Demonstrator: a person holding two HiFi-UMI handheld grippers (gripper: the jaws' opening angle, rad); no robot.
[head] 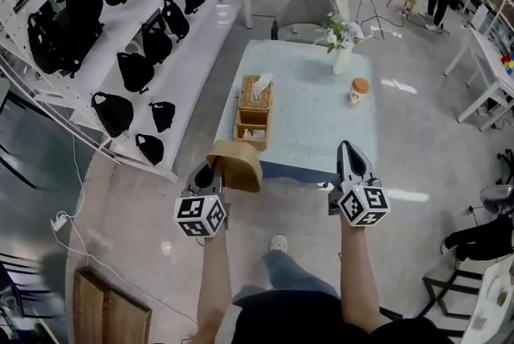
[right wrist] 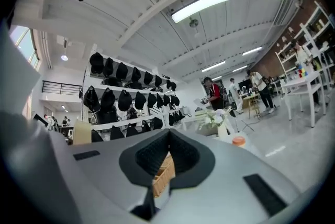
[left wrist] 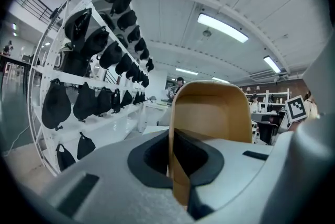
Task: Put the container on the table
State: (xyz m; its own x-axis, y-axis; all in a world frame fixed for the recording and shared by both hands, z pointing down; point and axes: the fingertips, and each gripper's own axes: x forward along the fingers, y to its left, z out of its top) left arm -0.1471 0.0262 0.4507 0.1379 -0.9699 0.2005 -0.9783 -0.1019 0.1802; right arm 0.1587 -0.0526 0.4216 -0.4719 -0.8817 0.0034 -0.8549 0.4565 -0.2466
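We hold the tan curved-walled container [head: 237, 165] by its wall in our clamped left gripper [head: 207, 174], just short of the pale rectangular table [head: 313, 125], with our right gripper [head: 347, 148] closed and empty, and next it likely needs lowering onto bare tabletop.

Just short of the table's [head: 321, 105] near edge, the left gripper [head: 207, 168] and right gripper [head: 346, 146] are the same make: pale grey shells that taper to a point. Farther from the table, each ends in a cube faced with black-and-white square markers, one cube [head: 201, 216] on the left and one [head: 364, 205] on the right. Black ribbed pads [right wrist: 147, 157] line the jaws. Farthest from the table, the person wears a black top [head: 305, 320], blue-grey jeans [head: 291, 274] and a white shoe [head: 278, 243].
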